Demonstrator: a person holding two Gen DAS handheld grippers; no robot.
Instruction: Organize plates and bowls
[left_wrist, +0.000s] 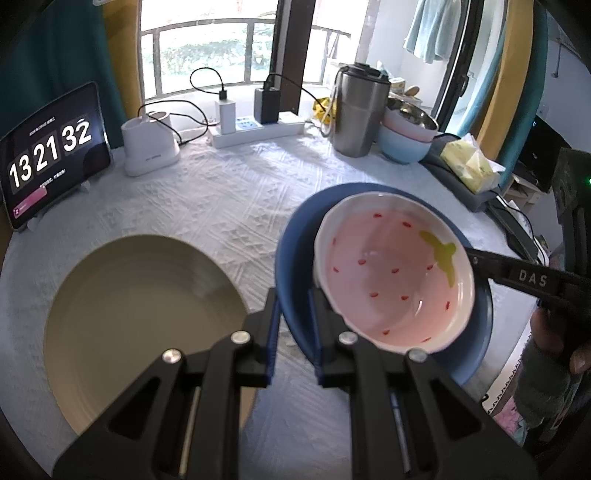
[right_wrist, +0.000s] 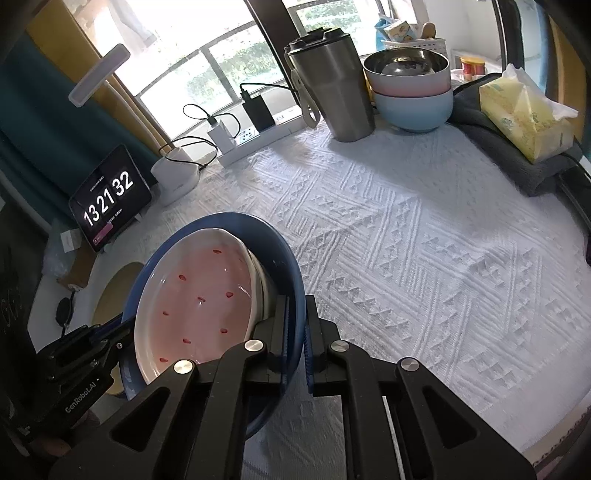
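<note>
A blue plate (left_wrist: 295, 251) carries a pink strawberry-pattern bowl (left_wrist: 391, 273) and is held up above the table. My left gripper (left_wrist: 293, 317) is shut on the plate's near rim. My right gripper (right_wrist: 295, 325) is shut on the opposite rim of the blue plate (right_wrist: 284, 254), with the pink bowl (right_wrist: 199, 295) beside its left finger. The right gripper's arm (left_wrist: 524, 277) shows in the left wrist view, and the left gripper (right_wrist: 92, 343) in the right wrist view. A tan plate (left_wrist: 136, 317) lies flat on the white tablecloth at the left, also in the right wrist view (right_wrist: 114, 291).
At the back stand a steel tumbler (right_wrist: 332, 81), stacked pink and blue bowls with a steel bowl on top (right_wrist: 410, 88), a tissue pack (right_wrist: 524, 114) on a grey cloth, a power strip (left_wrist: 255, 129), a white holder (left_wrist: 149, 147) and a clock tablet (left_wrist: 51, 155).
</note>
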